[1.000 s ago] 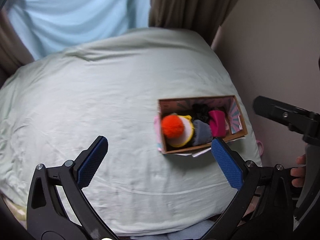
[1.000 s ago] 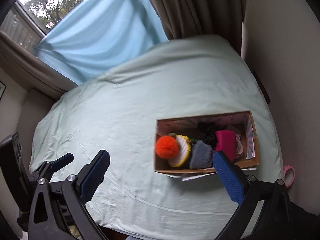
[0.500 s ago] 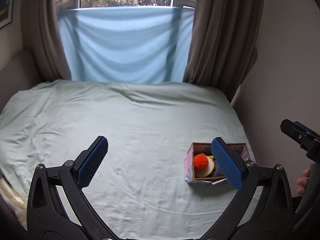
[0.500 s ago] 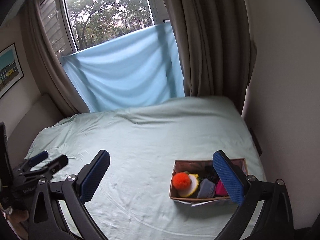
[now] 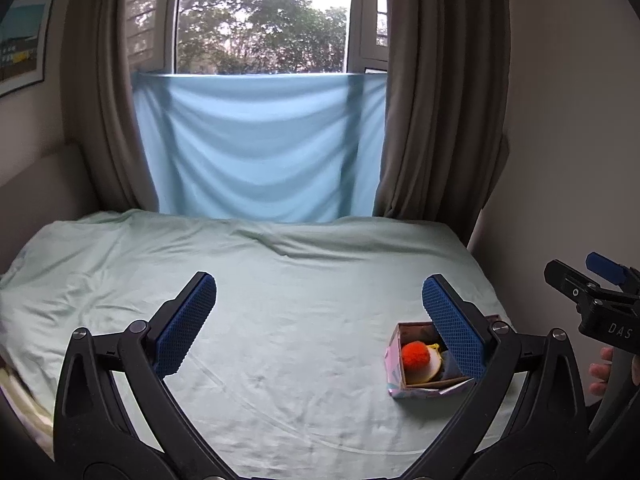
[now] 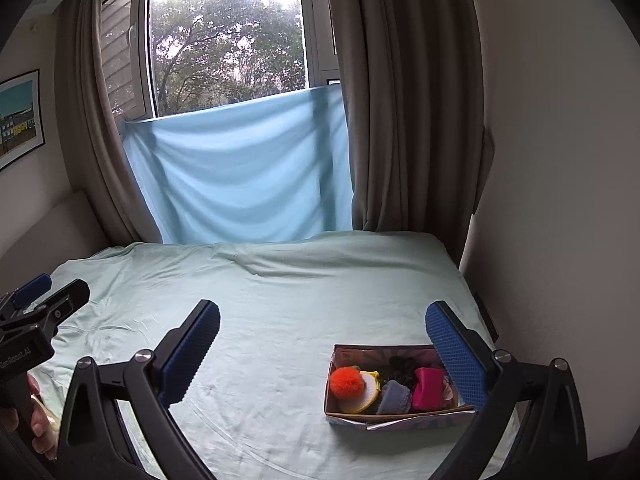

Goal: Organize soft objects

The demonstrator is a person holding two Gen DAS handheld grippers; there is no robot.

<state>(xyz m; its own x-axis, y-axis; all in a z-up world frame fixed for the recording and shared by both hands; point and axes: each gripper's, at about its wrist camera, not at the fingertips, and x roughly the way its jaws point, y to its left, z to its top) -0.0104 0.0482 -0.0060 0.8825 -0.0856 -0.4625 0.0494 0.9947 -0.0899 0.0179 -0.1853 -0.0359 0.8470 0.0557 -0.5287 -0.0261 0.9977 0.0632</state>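
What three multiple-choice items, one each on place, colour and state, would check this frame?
1. Where is the cardboard box?
A. on the bed, near its right edge
B. on the windowsill
C. held in a tool

2. What colour is the pompom in the box?
A. blue
B. orange
C. white

3. How do the left tool and right tool stand?
A. both shut on cloth
B. one open, one shut
C. both open, holding nothing

Key: 1 A, the box sits on the green sheet by the wall; 2 B, it is bright orange; 3 C, the pads stand wide apart.
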